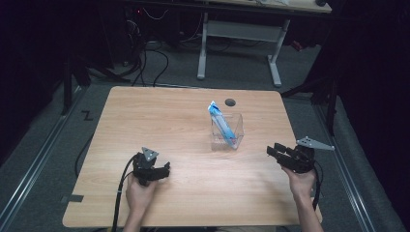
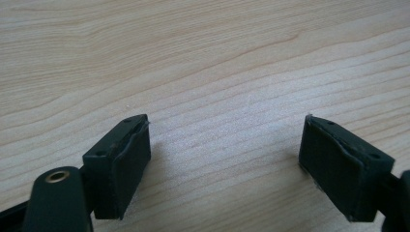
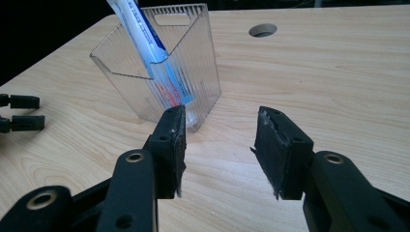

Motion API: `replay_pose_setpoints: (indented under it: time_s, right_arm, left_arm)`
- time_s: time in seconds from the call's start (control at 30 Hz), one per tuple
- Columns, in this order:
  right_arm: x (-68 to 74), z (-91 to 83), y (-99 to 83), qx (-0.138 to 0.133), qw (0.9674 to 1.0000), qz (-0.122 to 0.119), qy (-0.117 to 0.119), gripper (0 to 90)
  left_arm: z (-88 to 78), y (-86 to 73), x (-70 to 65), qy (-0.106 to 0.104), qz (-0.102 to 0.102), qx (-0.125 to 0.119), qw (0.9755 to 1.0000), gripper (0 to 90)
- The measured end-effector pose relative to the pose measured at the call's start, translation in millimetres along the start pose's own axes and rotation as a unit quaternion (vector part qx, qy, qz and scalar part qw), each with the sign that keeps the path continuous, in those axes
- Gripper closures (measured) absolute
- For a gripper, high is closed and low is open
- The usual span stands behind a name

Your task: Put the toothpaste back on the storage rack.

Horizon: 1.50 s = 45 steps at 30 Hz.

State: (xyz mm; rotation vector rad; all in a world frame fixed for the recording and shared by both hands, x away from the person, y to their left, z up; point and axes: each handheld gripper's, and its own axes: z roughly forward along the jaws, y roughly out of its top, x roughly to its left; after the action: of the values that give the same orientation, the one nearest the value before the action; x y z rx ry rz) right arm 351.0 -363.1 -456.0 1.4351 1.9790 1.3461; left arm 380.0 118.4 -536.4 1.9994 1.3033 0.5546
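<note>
A clear plastic holder (image 1: pixel 227 131) (image 3: pixel 159 72) stands upright on the wooden table (image 1: pixel 159 121), right of centre. A blue and white tube (image 1: pixel 220 122) (image 3: pixel 145 41) leans inside it, its top sticking out. My right gripper (image 1: pixel 271 152) (image 3: pixel 220 145) hovers to the right of the holder, jaws open and empty, pointing toward it. My left gripper (image 1: pixel 162 171) (image 2: pixel 225 154) rests low over the near left part of the table, jaws wide open over bare wood.
A round cable hole (image 1: pixel 230 102) (image 3: pixel 262 30) sits in the table behind the holder. A white desk frame (image 1: pixel 241 43) and cables lie on the floor beyond the far edge. The left gripper's jaw tips (image 3: pixel 21 112) appear at the left in the right gripper view.
</note>
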Motion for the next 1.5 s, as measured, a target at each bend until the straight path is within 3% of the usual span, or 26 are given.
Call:
replay_pose_setpoints:
  time_s: [0.43,1.5]
  right_arm:
    - [0.0,10.7,-9.3,0.012,0.9999,0.006,-0.002,54.2]
    - [2.5,50.1,-36.1,0.062,0.9969,-0.015,-0.046,52.8]
  left_arm:
    - [0.0,0.0,0.0,0.000,0.000,0.000,1.0000,19.0]
    - [-0.1,0.0,0.0,0.000,0.000,0.000,1.0000,19.0]
